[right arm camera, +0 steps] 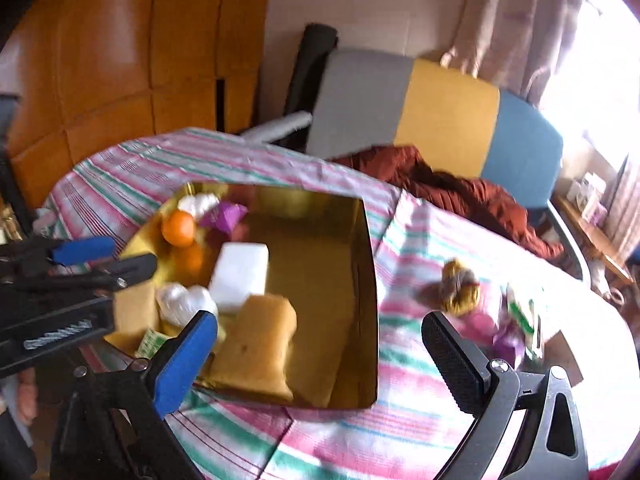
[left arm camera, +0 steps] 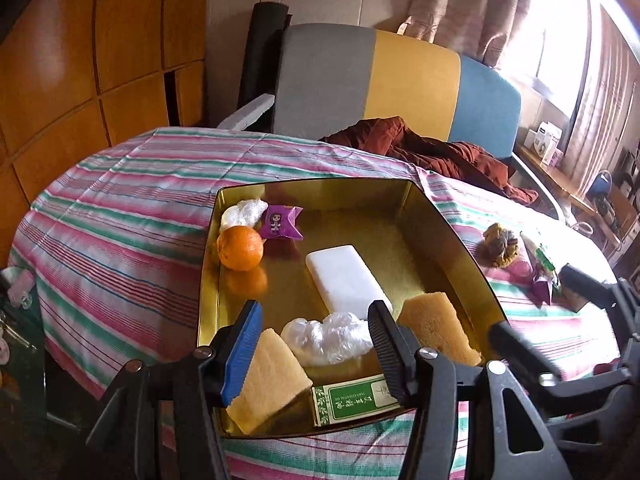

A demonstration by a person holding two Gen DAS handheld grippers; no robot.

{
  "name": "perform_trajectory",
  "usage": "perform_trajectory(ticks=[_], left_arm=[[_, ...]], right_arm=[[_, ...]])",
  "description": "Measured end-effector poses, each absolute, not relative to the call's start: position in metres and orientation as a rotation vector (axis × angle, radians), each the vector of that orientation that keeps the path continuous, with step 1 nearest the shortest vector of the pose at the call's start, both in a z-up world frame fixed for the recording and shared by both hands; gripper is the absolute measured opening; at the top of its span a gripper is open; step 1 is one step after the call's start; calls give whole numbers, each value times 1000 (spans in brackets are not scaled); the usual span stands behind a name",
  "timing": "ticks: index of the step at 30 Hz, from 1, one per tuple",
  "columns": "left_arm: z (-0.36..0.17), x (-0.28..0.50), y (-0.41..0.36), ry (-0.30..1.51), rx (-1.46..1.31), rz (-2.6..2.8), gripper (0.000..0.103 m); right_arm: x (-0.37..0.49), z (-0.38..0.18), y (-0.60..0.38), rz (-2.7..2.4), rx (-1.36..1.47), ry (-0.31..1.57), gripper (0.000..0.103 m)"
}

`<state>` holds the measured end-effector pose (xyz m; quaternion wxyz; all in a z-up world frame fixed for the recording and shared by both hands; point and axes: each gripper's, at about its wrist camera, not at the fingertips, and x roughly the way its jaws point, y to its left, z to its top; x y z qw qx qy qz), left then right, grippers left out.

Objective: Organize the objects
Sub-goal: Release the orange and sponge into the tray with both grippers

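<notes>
A: Where's the stuff?

B: Gold tin tray [left arm camera: 472,264] sits on the striped tablecloth [left arm camera: 120,216] covering the table. Inside: orange [left arm camera: 240,248] at the far left wall, crumpled white plastic [left arm camera: 244,212] behind it, purple candy box [left arm camera: 280,222] just beside that. White block [left arm camera: 346,280] lies mid-tray. Near edge: two yellow sponges [left arm camera: 268,380], second plastic wad [left arm camera: 328,336] between them, green-and-white box [left arm camera: 352,398] at the front rim.

A: Anything outside the tray?

B: Yes, on the cloth to the right: yellow-brown scrunchie [right arm camera: 460,288], a purple packet [right arm camera: 506,344] and a green-white packet [right arm camera: 524,320] (blurred in the right wrist view, can't read details).

A: Left tool?

B: Left tool [left arm camera: 314,344] has its jaws spread, empty, hovering over the near edge of the tray with the plastic wad showing between the fingers. No contact I can confirm.

A: Right tool?

B: Right tool [right arm camera: 320,360] also spread wide, nothing held, over the tray's near right corner and the cloth. Right view has motion blur.

A: Background?

B: Grey-yellow-blue chair [left arm camera: 400,80] behind the table, a rust-red garment [left arm camera: 432,152] on it.
</notes>
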<state>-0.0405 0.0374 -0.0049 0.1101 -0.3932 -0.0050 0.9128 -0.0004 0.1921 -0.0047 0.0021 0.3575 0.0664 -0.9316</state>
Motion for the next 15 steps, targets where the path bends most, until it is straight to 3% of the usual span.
perform_trajectory(ticks=[11,15], left_arm=[[-9,-28,51,59,-1153,2670,56],[-12,-27,53,63,-1160,2662,56]], right_arm=[[5,-17,209,-2886,1154,-29,103],[6,-18,208,-2911,1150,16,103]])
